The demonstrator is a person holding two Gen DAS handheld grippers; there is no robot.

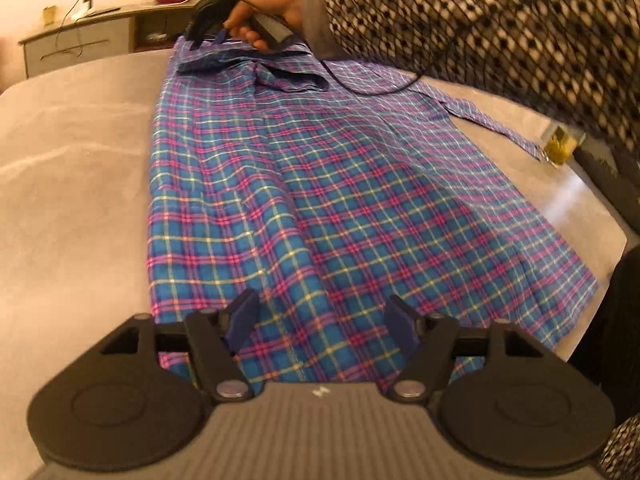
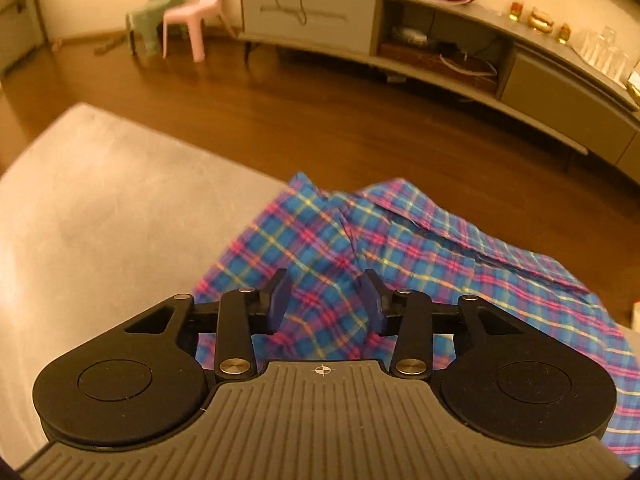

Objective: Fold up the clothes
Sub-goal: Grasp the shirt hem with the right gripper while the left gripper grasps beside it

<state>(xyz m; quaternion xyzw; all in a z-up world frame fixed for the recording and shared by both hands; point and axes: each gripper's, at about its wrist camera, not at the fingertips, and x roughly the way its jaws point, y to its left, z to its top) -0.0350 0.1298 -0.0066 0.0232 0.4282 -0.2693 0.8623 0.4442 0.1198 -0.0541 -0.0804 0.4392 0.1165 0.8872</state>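
A blue, pink and yellow plaid shirt (image 1: 320,184) lies spread lengthwise on a grey padded surface (image 1: 72,184). Its hem is nearest in the left wrist view and its collar at the far end. My left gripper (image 1: 324,320) hangs open over the hem, with cloth under both fingers. At the collar end a hand in a patterned sleeve (image 1: 480,20) holds my right gripper (image 1: 208,34). In the right wrist view the right gripper (image 2: 325,304) is open, its blue pads (image 2: 278,304) apart over the rumpled collar end of the shirt (image 2: 420,248).
A black cable (image 1: 360,86) crosses the top of the shirt. A sleeve (image 1: 492,120) trails right toward a small glass jar (image 1: 560,144). Beyond the surface's edge are wooden floor (image 2: 280,112), a long low cabinet (image 2: 440,40) and a pink chair (image 2: 192,12).
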